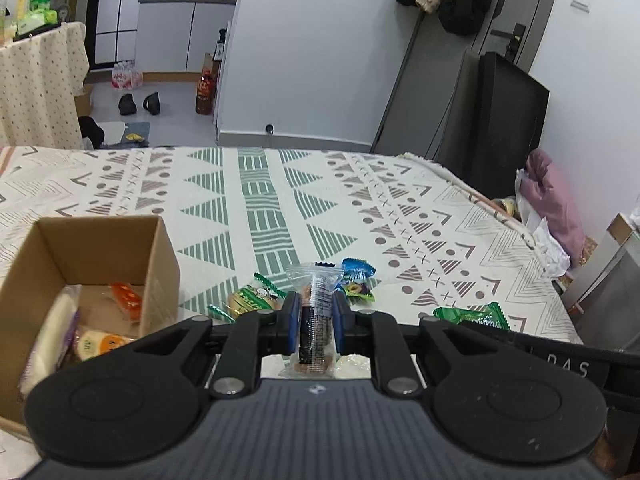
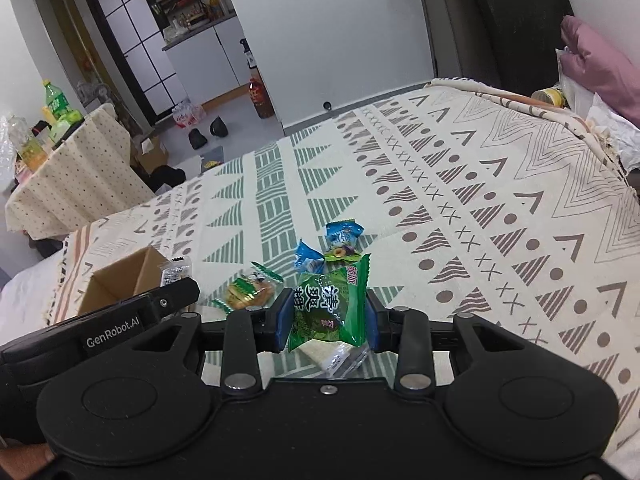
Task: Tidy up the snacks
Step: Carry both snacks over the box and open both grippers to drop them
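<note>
My left gripper [image 1: 316, 306] is shut on a clear-wrapped brown biscuit bar [image 1: 317, 312], held upright just right of the open cardboard box [image 1: 162, 264]. Inside the box lie an orange packet [image 1: 126, 298] and other wrapped snacks. My right gripper [image 2: 328, 310] is shut on a green snack packet [image 2: 330, 308] with white characters. On the patterned cloth ahead lie a green-edged biscuit packet [image 2: 250, 290], two blue candy wrappers [image 2: 344, 232] and a small green-purple packet [image 2: 340, 254]. A clear-wrapped white snack [image 2: 336, 354] lies under the right gripper. The left gripper's body [image 2: 120, 320] shows at the left of the right wrist view.
The cloth-covered bed [image 1: 360, 200] stretches far ahead and right. A pink pillow and plastic bags [image 1: 548, 208] sit at its right edge. A dotted-cloth table [image 2: 72, 184] with bottles stands beyond the bed at left. A dark panel [image 1: 508, 120] leans on the wall.
</note>
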{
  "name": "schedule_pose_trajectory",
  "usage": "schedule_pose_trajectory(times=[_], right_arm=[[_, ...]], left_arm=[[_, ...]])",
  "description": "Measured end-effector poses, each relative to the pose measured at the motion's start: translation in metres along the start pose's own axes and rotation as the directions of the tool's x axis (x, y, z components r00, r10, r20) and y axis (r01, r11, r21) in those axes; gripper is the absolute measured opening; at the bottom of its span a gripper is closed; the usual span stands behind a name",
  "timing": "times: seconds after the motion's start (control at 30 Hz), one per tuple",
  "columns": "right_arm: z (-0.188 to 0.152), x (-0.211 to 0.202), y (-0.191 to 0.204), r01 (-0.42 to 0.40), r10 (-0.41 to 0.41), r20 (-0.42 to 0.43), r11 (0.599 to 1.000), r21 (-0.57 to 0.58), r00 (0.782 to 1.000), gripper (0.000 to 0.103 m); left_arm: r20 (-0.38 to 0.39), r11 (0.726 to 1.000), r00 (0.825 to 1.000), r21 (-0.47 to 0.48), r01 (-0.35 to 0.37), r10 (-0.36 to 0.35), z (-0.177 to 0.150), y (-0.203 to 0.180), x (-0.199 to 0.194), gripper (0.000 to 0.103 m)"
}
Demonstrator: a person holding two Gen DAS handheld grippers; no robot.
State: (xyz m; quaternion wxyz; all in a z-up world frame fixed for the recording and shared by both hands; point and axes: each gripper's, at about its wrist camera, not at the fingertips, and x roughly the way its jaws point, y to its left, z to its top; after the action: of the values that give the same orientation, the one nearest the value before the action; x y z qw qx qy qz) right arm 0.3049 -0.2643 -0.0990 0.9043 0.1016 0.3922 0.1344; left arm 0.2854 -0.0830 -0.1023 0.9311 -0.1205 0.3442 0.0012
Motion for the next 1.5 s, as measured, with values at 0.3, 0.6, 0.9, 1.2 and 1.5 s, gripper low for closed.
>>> schedule_pose_trajectory(times=[0.3, 0.6, 0.9, 1.2, 1.5], right_arm=[[-0.004, -0.02, 0.02, -0.02, 0.02, 0.034, 1.0, -0.006, 0.999, 0.035], [-0.005, -0.013, 0.047, -0.05, 0.052, 0.033, 0.998, -0.039, 0.998, 0.035], [-0.001, 0.006, 0.082, -0.09, 0.092, 0.017, 0.993, -0.074, 0.996, 0.035], [0.006, 0.032, 0.119, -0.14, 0.138, -0.021, 0.984, -0.11, 0.99, 0.035], [0.011, 0.056, 0.149, -0.202, 0.198, -0.041, 0.97, -0.133, 0.979, 0.035]], left_arm=[[0.04, 1.0, 0.999, -0.011, 0.001, -0.001, 0.002, 0.008, -0.028, 0.016], [0.051, 0.998, 0.999, -0.065, -0.009, 0.012, 0.005, 0.038, -0.04, 0.016], [0.056, 0.989, 0.997, -0.141, -0.045, 0.053, 0.014, 0.082, -0.038, 0.016], [0.068, 0.973, 0.992, -0.213, -0.092, 0.108, 0.028, 0.123, -0.034, 0.016], [0.037, 0.948, 0.988, -0.286, -0.136, 0.153, 0.03, 0.161, -0.022, 0.016]])
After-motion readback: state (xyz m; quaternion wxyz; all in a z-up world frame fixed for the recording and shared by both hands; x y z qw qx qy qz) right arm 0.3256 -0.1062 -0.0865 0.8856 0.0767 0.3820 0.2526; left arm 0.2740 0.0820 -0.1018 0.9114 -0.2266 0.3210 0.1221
